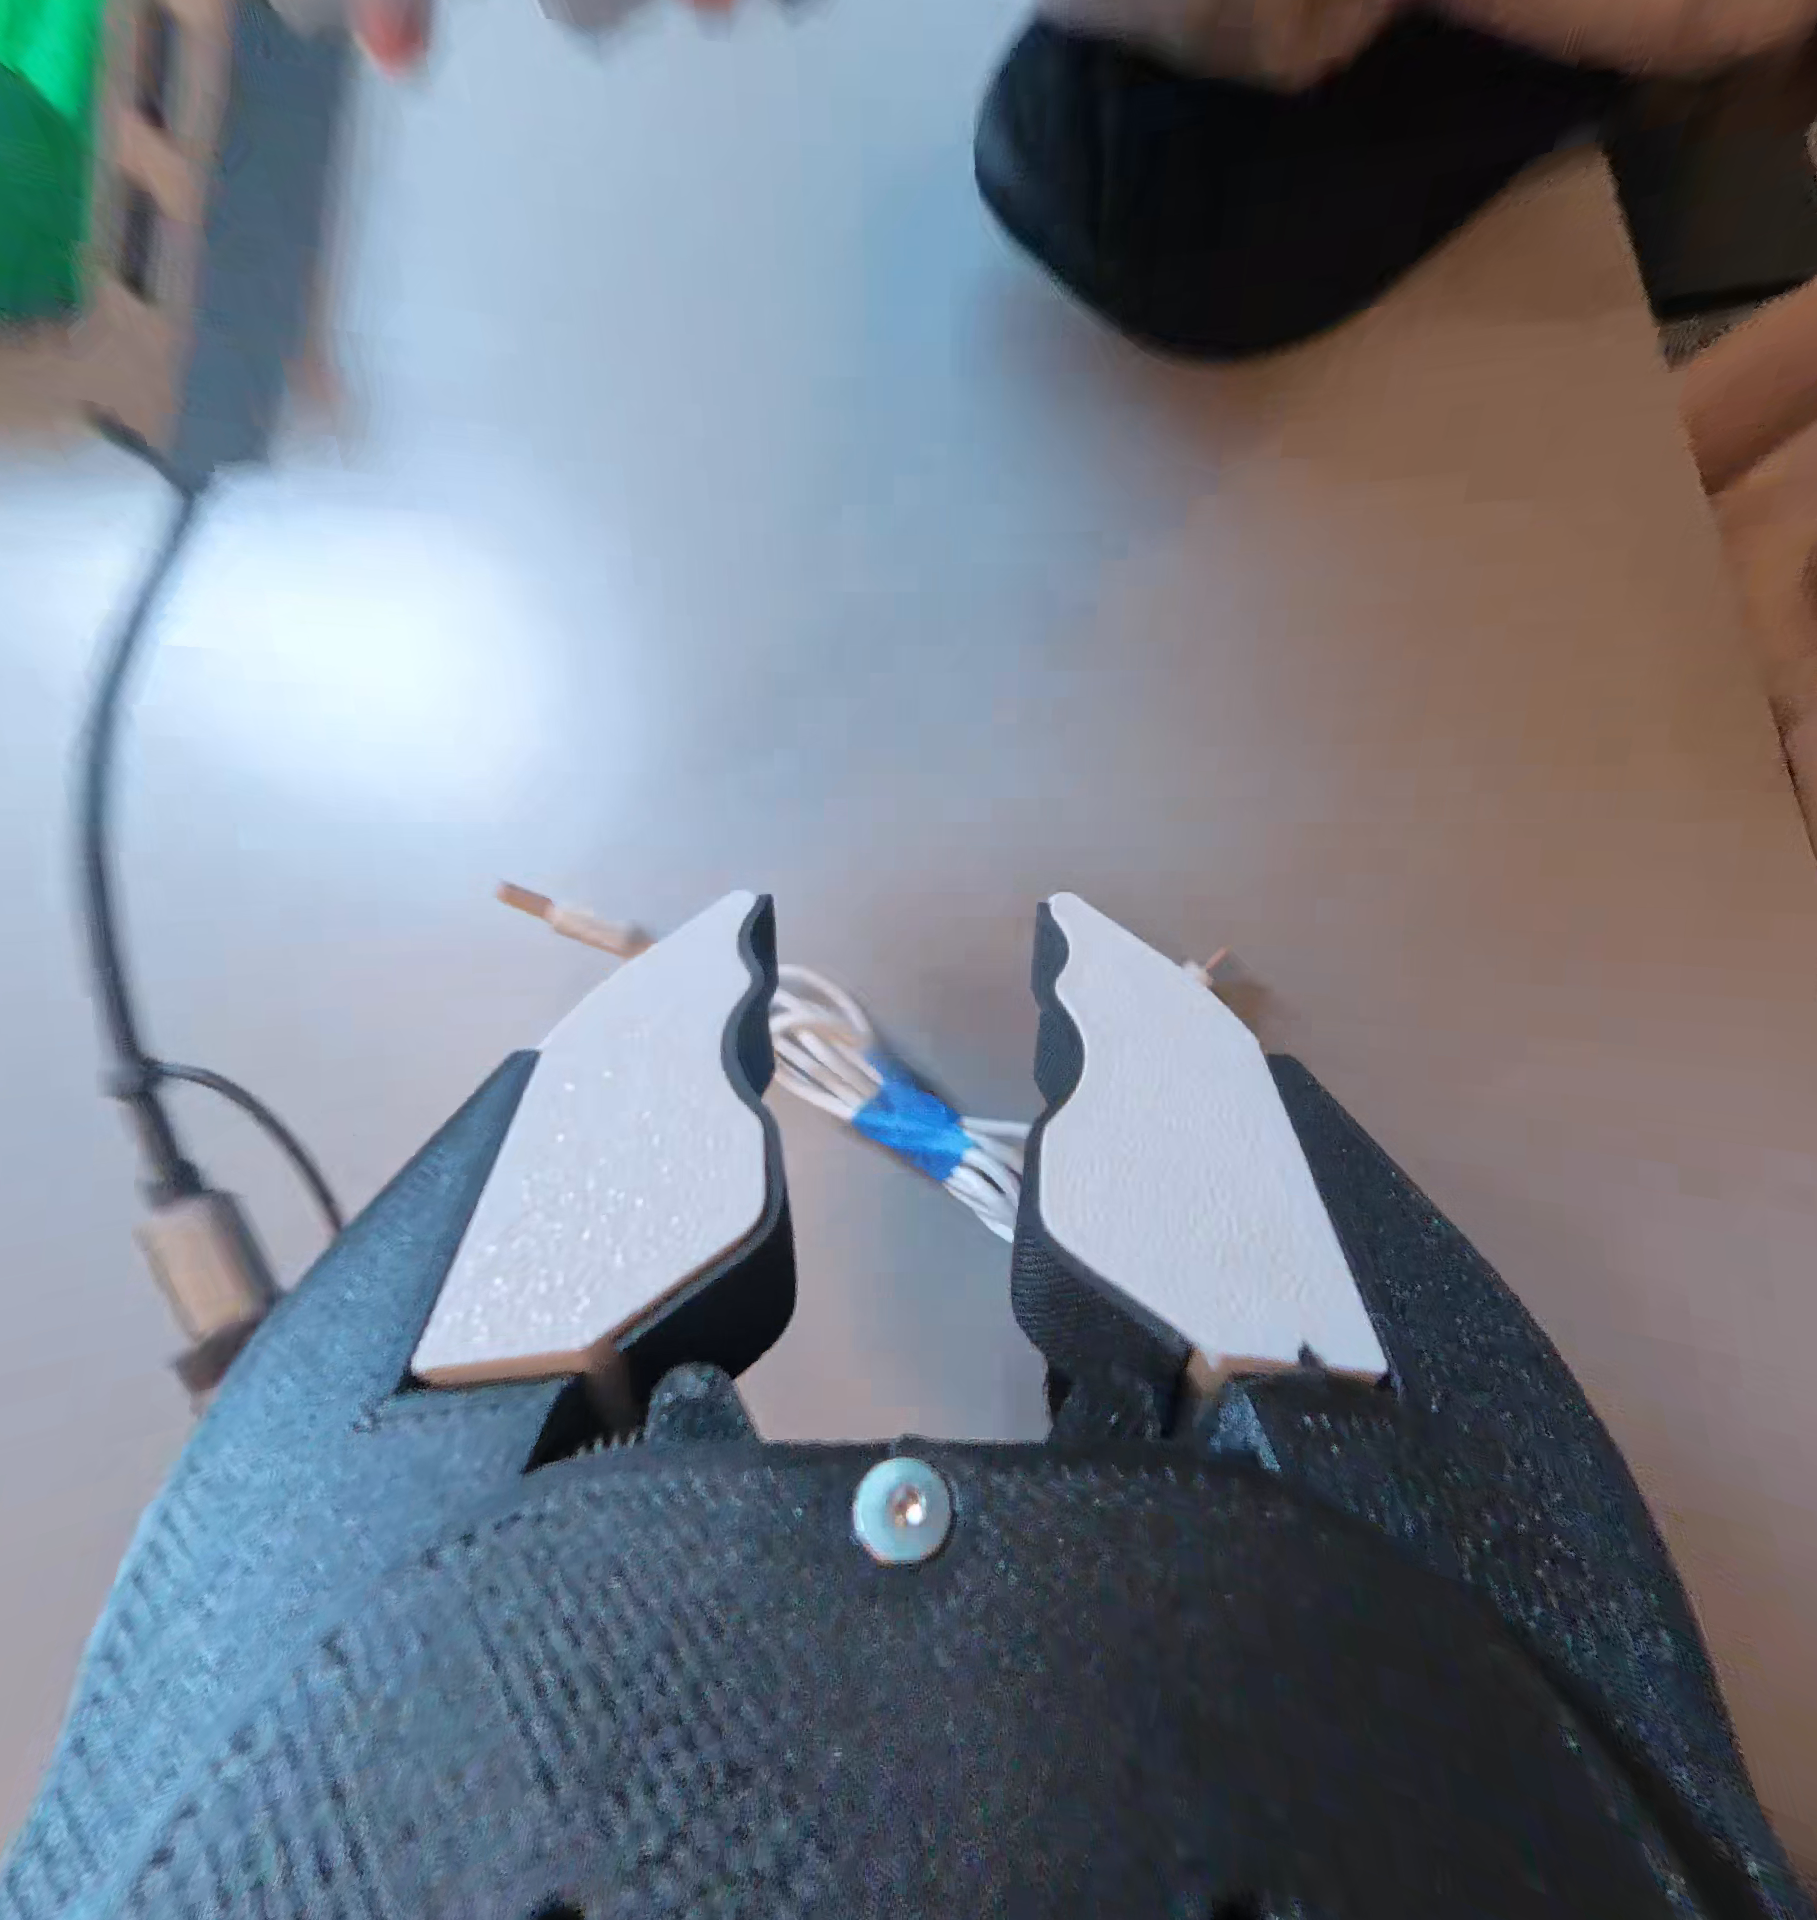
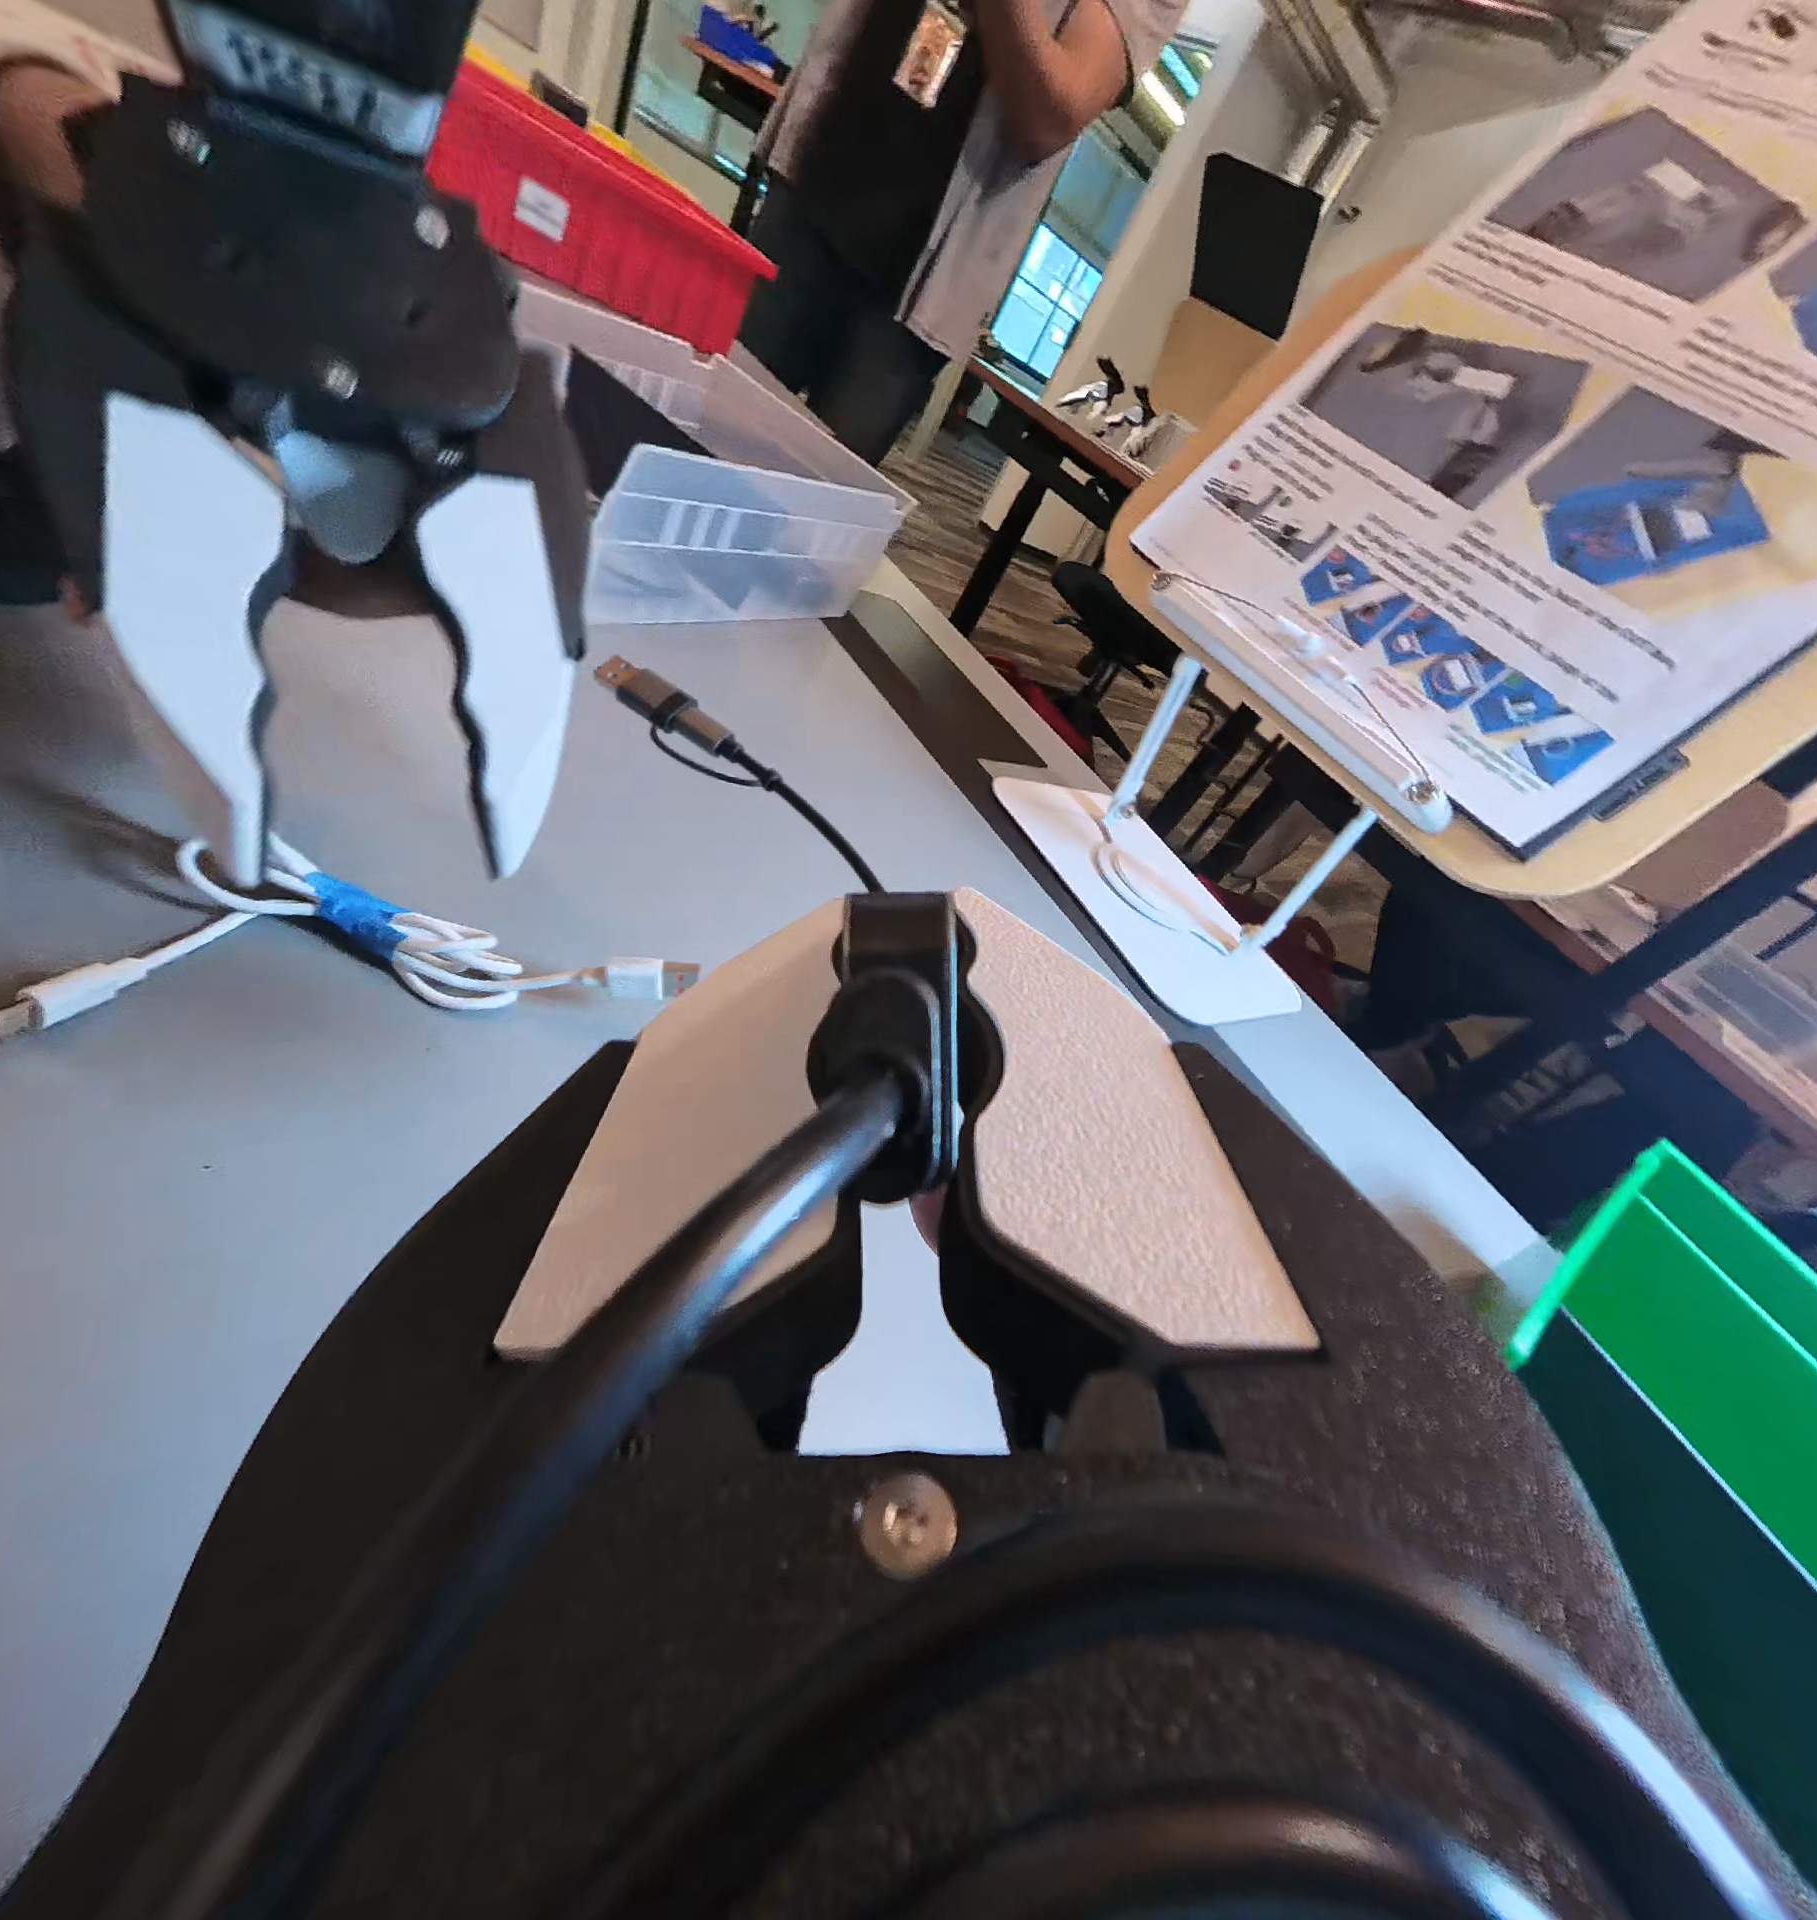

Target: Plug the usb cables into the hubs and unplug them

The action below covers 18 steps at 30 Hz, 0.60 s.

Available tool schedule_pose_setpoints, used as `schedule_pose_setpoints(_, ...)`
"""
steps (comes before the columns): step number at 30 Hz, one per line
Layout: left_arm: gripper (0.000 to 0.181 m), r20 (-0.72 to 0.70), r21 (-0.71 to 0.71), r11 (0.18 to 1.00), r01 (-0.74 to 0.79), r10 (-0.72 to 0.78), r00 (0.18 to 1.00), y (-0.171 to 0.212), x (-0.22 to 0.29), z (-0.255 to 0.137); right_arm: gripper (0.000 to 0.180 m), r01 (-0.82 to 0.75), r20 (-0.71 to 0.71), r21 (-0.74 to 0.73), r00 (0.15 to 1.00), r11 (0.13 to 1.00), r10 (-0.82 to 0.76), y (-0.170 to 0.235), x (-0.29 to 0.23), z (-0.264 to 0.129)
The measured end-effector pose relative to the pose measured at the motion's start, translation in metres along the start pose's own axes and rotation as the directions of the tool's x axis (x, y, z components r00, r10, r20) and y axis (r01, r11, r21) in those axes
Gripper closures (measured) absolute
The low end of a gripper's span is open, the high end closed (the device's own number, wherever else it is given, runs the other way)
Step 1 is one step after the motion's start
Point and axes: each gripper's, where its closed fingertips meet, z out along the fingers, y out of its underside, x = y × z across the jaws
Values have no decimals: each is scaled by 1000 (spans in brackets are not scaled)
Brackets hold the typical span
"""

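Observation:
My left gripper point(image 1: 904, 935) is open over a bundled white USB cable point(image 1: 831, 1049) tied with blue tape point(image 1: 909, 1127). It also shows in the right wrist view point(image 2: 374, 862), pointing down, with one fingertip point(image 2: 249, 852) touching the bundle point(image 2: 447, 951). The bundle's plugs point(image 2: 644, 979) lie free on the table. My right gripper point(image 2: 899, 914) is shut on a black plug point(image 2: 893, 940) with a thick black cable point(image 2: 675, 1309) running back toward the camera. A thin black lead point(image 2: 821, 821) runs ahead to a grey adapter plug point(image 2: 665, 707). A dark hub point(image 1: 239, 260) lies far left, blurred.
A green box point(image 2: 1714, 1403) stands at the table's right edge. A white document stand point(image 2: 1143, 904) holds a printed sheet point(image 2: 1506, 468). Clear plastic boxes point(image 2: 738, 540) and a red bin point(image 2: 592, 208) sit behind. A person point(image 2: 883, 208) stands beyond. A hand point(image 1: 1797, 540) is at the right. The gap from one gripper's tips to the other's is roughly 15 cm.

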Motion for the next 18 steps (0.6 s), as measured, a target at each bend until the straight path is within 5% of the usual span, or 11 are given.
schedule_pose_setpoints(4,136,-57,-96,994,43,-48,997,21,7,19,168,-4,-19,-24,1000,1000,3,9,6,-1)
schedule_pose_setpoints(8,152,-29,-161,987,26,-31,999,32,3,27,168,6,-15,-37,1000,999,-7,12,4,1)
schedule_pose_setpoints(16,152,224,-236,970,60,-6,975,43,-36,1,168,3,-36,-33,999,999,-4,10,10,-2)
schedule_pose_setpoints(18,148,195,-241,969,52,-5,981,42,-25,3,168,0,-45,-35,999,999,-2,10,12,-2)
